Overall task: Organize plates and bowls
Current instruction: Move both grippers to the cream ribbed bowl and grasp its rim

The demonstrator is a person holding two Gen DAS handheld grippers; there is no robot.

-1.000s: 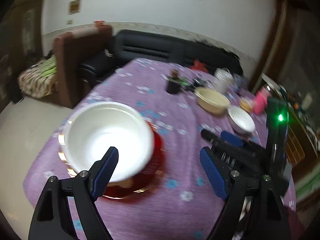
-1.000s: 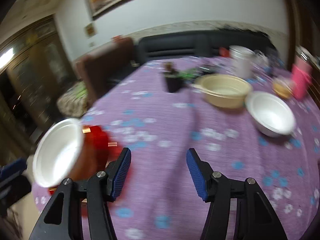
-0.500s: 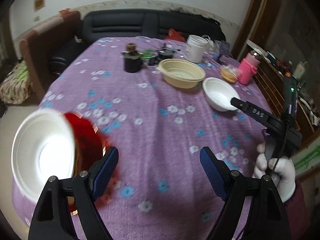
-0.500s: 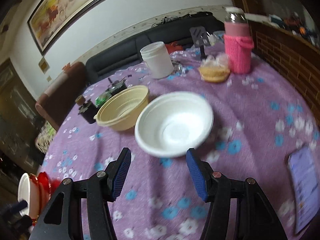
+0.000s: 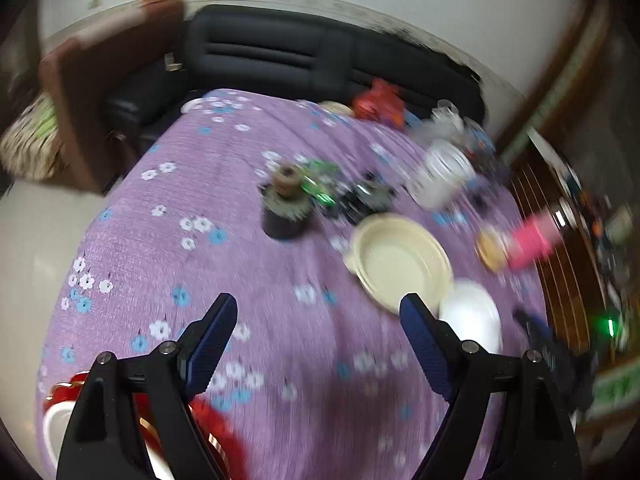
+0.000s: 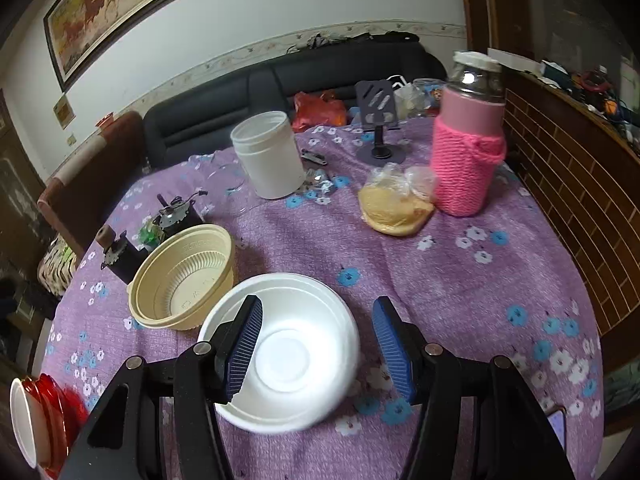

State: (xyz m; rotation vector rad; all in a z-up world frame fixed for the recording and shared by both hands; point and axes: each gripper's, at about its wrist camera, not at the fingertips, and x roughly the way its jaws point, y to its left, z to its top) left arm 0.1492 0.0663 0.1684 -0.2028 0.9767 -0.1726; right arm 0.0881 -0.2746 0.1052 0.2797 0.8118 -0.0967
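Note:
A white foam bowl [image 6: 296, 360] stands on the purple flowered tablecloth [image 6: 460, 300], right under my right gripper [image 6: 316, 312]. The gripper is open: its left pad hangs over the bowl's inside, its right pad outside the right rim, neither pressing. A cream plastic bowl [image 6: 184, 280] sits just left of the foam bowl. At the table's near left edge another white bowl [image 6: 24, 420] rests in stacked red plates [image 6: 56, 412]. My left gripper [image 5: 318, 304] is open over bare cloth; this blurred view shows the cream bowl [image 5: 400, 264] and foam bowl [image 5: 472, 320] to its right.
A white jar [image 6: 272, 156], a bottle in a pink knitted sleeve [image 6: 466, 160], bagged food [image 6: 396, 208], a phone stand [image 6: 376, 120] and a small dark pot [image 6: 120, 256] crowd the far half. A black sofa [image 5: 280, 52] lies beyond. A brick-patterned wall [image 6: 580, 200] is on the right.
My left gripper swung away from the white bowl on the red plates toward the middle of the table. My right gripper travelled right and closed in on the foam bowl, now straddling its rim.

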